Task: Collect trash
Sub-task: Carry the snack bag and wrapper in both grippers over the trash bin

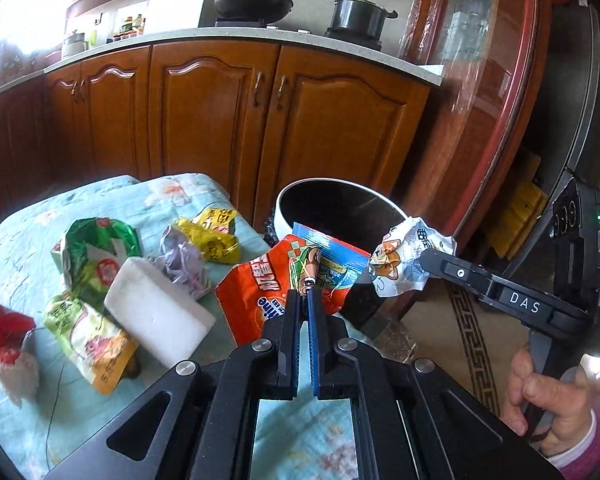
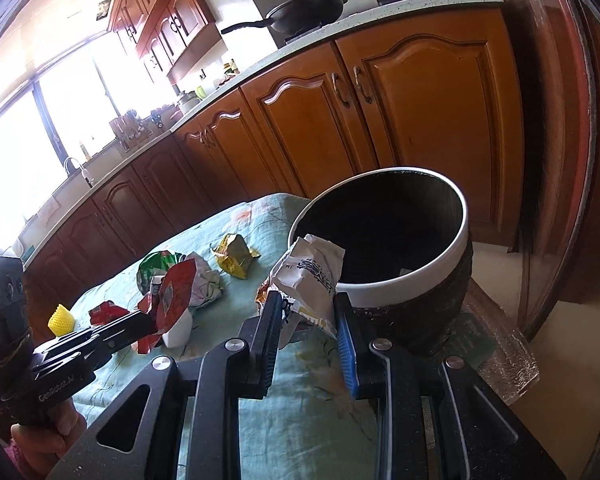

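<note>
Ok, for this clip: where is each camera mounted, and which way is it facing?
Left wrist: sits on the left tongs, looks along them over the table at the bin; tongs shut on an orange wrapper; the right tongs and hand show.
Right wrist: sits on the right tongs, shut on a white wrapper, facing the bin; the left tongs show.
Shared: bin, table, both wrappers, kitchen cabinets.

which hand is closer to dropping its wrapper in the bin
Right. The right gripper holds the white wrapper at the bin rim. The left gripper pinches the orange wrapper short of the opening.
</note>
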Tool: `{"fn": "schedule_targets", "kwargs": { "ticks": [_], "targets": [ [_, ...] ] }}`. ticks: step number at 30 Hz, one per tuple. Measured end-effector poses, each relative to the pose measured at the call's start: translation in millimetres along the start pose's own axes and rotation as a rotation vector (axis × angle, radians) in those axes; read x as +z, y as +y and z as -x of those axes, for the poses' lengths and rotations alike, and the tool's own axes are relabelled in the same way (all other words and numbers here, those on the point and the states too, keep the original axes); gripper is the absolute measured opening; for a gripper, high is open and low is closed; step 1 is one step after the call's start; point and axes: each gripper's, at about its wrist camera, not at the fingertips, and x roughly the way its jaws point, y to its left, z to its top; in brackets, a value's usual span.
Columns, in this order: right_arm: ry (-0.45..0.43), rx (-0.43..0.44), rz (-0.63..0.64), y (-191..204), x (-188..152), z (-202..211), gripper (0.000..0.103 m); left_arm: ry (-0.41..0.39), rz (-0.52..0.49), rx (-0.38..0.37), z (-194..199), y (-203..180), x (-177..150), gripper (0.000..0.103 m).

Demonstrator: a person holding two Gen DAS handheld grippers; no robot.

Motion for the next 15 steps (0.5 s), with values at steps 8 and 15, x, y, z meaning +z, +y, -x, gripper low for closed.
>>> {"fn": "schedule_targets", "kwargs": {
  "ticks": [8,15],
  "targets": [
    [-0.012,-0.048,0.005,-22,27,-14,0.027,0.037,-0.006,-0.029,-54,-9,31,0.002],
    [0.013,-0.093,0.026,-37,46,-31,0.027,0.073,-0.003,-0.037,-101,-12,61,0.002]
  ]
}}
